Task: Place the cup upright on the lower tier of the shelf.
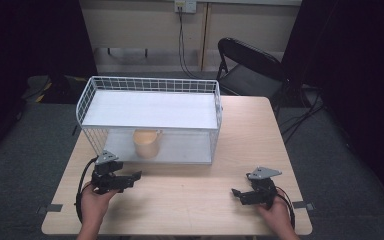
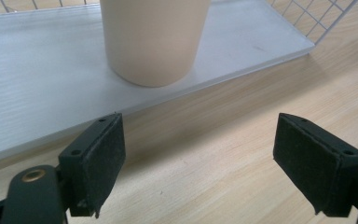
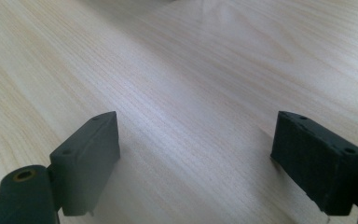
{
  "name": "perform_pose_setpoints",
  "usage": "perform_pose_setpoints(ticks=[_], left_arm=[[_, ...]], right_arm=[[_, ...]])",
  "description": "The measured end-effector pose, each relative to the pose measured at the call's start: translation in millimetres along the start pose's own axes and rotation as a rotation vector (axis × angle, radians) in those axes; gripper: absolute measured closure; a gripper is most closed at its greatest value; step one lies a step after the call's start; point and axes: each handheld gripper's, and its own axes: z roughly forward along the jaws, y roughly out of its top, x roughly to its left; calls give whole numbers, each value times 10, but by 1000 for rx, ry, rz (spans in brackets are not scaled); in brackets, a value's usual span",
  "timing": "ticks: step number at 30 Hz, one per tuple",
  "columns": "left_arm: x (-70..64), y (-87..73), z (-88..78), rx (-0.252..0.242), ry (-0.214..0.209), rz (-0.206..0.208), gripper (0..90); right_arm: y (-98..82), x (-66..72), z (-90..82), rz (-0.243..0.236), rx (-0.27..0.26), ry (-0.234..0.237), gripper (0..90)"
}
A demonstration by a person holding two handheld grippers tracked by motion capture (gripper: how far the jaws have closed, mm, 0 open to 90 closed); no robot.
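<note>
Dim room, grey carpet, black folding chair (image 1: 252,65) past the far right corner of my light wood table (image 1: 190,195). White wire rack (image 1: 150,117) sits at the table's far left, two white shelves. Beige cup (image 1: 146,143) stands upright on the lower shelf (image 2: 32,84), near that shelf's front edge, left of its middle. My left gripper (image 1: 130,178) is near the table's front left, in front of the rack, jaws wide apart, empty, aimed at the cup; left gripper view puts the cup (image 2: 154,39) just beyond the jaws. My right gripper (image 1: 239,194) is near the front right corner, jaws spread, empty, over bare wood (image 3: 182,74).
</note>
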Motion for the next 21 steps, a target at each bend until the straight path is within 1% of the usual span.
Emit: perform_pose_setpoints(ticks=[4,5,10,13,15,16,21], left_arm=[[24,-26,-29,-2,-3,-7,167],[29,-37,-35,-6,-7,-14,167],[61,-85,-65,0,2,-7,167],[75,-118,-89,-4,-5,-12,163],[83,-132,-108,7,-5,-7,163],[84,-138,-110,0,-4,-9,163],[102,-154,-167,0,7,-4,164]], right_arm=[[0,0,0,0,0,0,144],[0,1,0,1,0,0,144],[0,1,0,1,0,0,144],[0,0,0,0,0,0,145],[0,0,0,0,0,0,144],[0,0,0,0,0,0,144],[0,0,0,0,0,0,144]])
